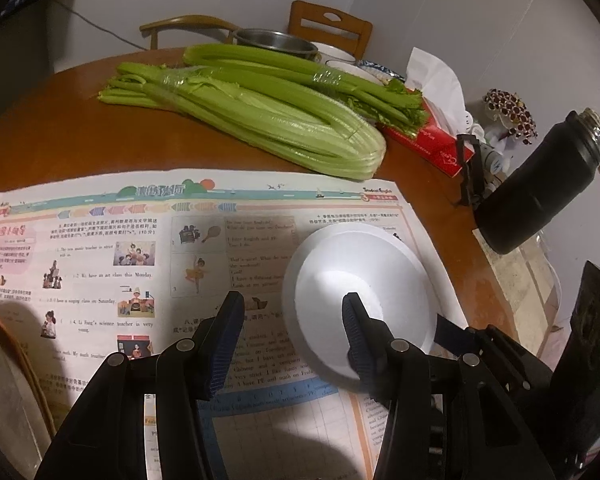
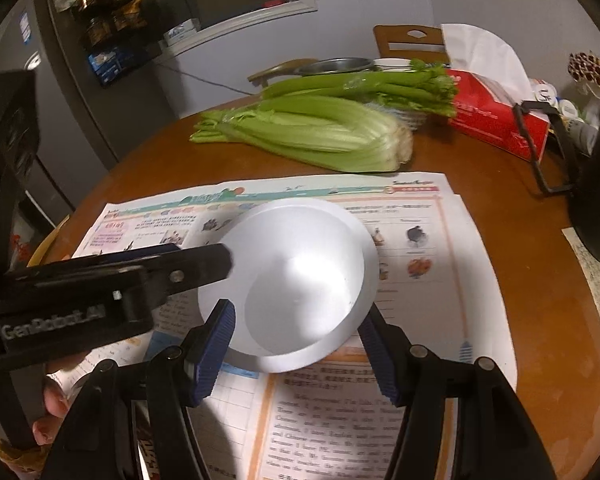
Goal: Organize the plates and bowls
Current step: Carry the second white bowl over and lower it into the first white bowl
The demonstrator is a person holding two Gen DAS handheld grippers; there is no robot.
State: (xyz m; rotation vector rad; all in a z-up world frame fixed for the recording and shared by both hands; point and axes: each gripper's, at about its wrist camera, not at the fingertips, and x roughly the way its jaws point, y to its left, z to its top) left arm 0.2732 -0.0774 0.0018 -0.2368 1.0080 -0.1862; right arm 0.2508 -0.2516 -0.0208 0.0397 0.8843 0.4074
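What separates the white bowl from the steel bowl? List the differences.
The white bowl is matte white; the steel bowl is shiny metal. The white bowl is over the newspaper, in the right hand-held gripper; the steel bowl stands far behind the celery, untouched. Both are round.

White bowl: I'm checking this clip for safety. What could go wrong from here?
1. The right tool pinches the tilted white bowl only by its smooth sides, so it might slip onto the newspaper.
2. The left tool crowds the bowl and could knock it loose.
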